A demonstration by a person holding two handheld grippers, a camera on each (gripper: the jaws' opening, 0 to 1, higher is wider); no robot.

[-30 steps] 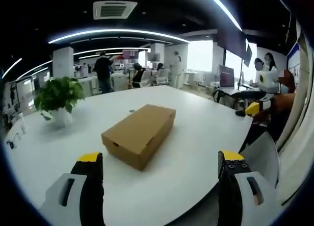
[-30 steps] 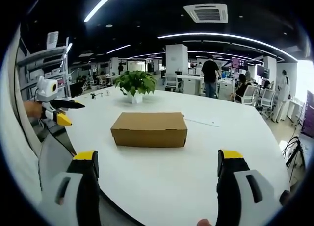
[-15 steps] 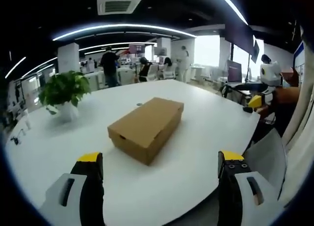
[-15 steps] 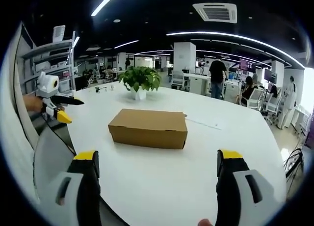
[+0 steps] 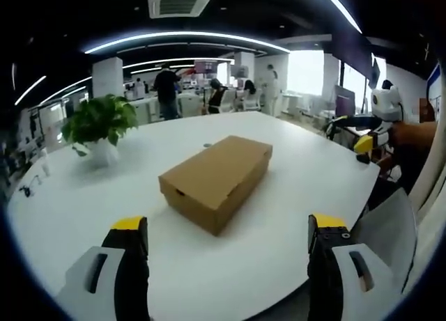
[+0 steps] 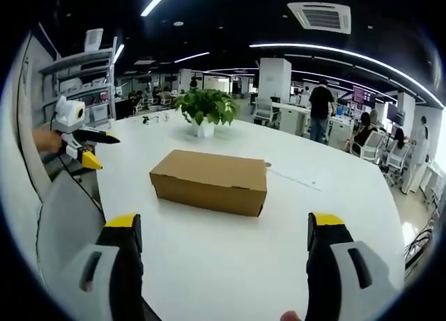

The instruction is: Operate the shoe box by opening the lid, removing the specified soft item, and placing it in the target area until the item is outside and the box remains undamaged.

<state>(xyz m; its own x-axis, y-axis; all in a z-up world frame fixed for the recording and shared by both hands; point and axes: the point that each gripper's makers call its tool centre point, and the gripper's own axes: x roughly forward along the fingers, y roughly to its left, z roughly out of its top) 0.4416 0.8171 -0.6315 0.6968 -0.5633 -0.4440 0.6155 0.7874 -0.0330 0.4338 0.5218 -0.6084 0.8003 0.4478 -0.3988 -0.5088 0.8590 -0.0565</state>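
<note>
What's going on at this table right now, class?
A person holds a two-jaw gripper in each hand, both aimed at a closed cardboard shoe box lying on a white table. The left gripper and the right gripper are both open, holding nothing, short of the box. The lid is still on, so nothing has been taken out. A potted plant stands farther back on the table, apart from the box.

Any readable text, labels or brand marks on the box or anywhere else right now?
None can be read.
The shoe box shows plain brown sides and lid in both views, with no print.
The distant wall screens are too small and blurred to read.
</note>
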